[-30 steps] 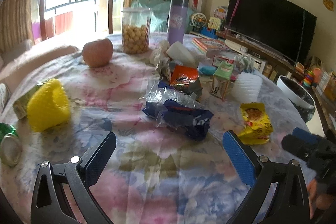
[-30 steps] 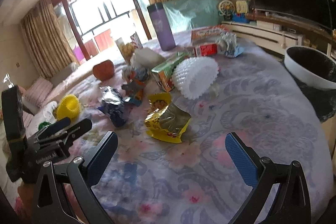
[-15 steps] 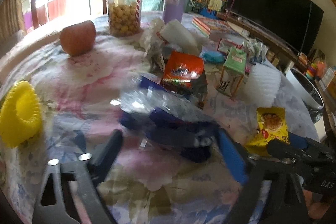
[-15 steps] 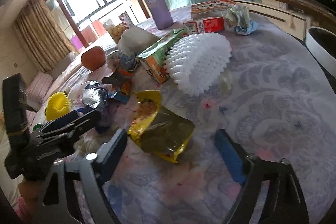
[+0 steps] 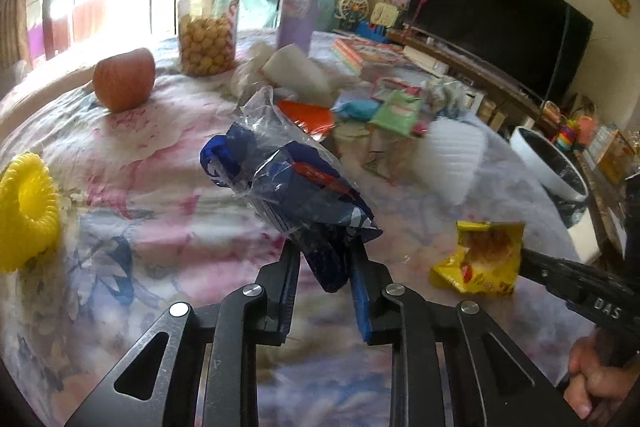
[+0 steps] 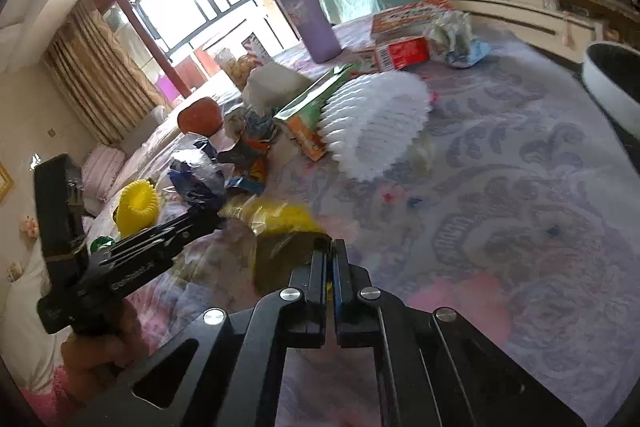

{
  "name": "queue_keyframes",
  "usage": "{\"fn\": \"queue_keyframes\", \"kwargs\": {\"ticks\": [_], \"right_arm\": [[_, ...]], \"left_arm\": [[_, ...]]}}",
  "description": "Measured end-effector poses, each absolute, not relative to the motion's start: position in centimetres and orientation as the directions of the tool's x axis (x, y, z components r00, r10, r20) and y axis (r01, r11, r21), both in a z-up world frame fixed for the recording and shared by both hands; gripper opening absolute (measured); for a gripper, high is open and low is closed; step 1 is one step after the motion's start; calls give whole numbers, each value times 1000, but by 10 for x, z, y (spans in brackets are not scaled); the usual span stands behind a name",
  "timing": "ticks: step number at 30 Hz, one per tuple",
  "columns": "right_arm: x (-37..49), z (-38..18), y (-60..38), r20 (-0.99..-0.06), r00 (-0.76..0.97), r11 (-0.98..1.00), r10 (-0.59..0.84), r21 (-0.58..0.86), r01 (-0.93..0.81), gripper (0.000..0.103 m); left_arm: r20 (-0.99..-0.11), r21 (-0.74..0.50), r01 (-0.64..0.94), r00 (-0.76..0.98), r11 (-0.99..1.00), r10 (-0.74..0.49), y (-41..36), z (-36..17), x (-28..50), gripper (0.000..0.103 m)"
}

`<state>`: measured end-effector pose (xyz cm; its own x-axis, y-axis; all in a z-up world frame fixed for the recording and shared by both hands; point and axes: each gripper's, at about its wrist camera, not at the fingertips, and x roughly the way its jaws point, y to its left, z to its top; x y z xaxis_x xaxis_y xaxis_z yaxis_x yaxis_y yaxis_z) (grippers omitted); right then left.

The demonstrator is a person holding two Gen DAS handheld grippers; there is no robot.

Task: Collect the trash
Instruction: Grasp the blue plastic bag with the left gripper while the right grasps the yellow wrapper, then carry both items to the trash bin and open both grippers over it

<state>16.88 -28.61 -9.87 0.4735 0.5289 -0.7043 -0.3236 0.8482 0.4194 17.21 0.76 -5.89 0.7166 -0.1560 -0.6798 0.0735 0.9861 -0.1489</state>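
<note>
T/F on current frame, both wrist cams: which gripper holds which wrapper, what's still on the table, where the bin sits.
1. The left gripper is shut on the crumpled blue and clear plastic wrapper. True.
2. The right gripper is open and holds nothing. False: its jaws are shut on the yellow snack packet.
3. The red-orange apple lies on the flowered tablecloth. True.
4. The white foam fruit net is held in a gripper. False: it lies on the tablecloth.
5. The white-rimmed bin stands on the table's middle. False: it sits beyond the table edge.
</note>
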Motion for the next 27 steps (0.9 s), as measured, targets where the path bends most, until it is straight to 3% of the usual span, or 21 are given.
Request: {"fn": "queue_keyframes", "kwargs": {"ticks": [14,27], "right_arm": [[156,-80,-343,-657,556,857,509,446,-258,2],[158,-64,-433,-649,654,894,389,438,-98,2]], "left_arm": [[-636,-142,228,725,963,-265,-43,-34,147,20],[-675,-107,404,641,909,-364,-123,-45,203,20]]}}
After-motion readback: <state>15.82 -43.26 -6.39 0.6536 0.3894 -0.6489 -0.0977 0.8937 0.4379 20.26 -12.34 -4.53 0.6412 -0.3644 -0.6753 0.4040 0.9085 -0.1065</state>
